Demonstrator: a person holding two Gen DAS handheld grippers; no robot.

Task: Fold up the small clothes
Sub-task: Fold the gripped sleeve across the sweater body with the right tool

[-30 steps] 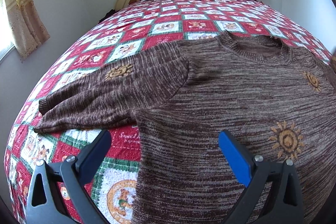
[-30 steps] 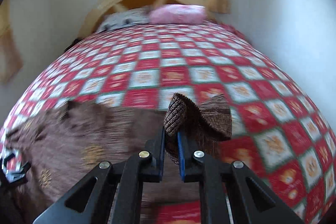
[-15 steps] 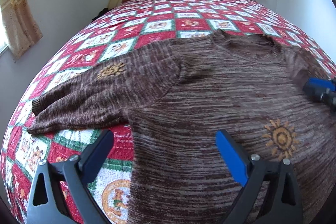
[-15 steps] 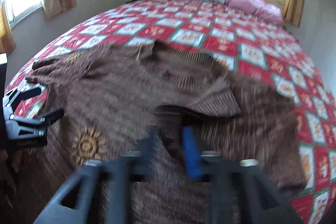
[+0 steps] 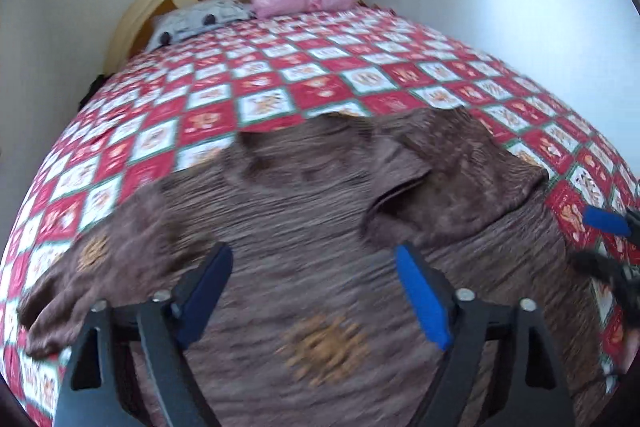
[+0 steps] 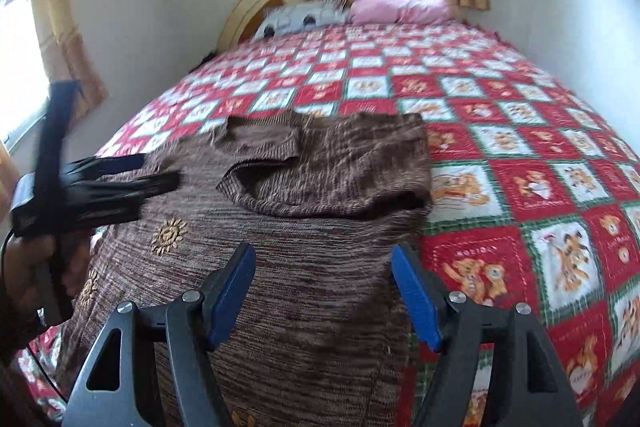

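The brown knitted sweater (image 5: pixel 304 211) lay face up on the checked quilt (image 5: pixel 280 83), its body spread ahead of and under both pairs of fingers. Starting at the left, the unfolded left sleeve (image 5: pixel 100 267) stretched out beyond the left gripper's (image 5: pixel 316 291) left finger. That gripper's jaws were closing, with nothing pinched between them and only the blurred chest of the knit beneath. Ahead of its right finger, the right sleeve (image 5: pixel 452 183) lay folded inward across the chest, its cuff mouth gaping. The right gripper (image 6: pixel 324 291) hovered over the sweater's right edge, jaws opening and empty, the knit between and just beyond its fingers.

The sweater looked soft, thick and limp, probably light; it would likely sag and drag rather than slide, so a pinch on the ribbed cuff or hem edge should hold best.

The left wrist view alone showed the outstretched left sleeve. The right wrist view alone gave a sharp look at the folded sleeve, the embroidered sun (image 6: pixel 168 235), and the person's hand (image 6: pixel 28 267) carrying the left gripper.
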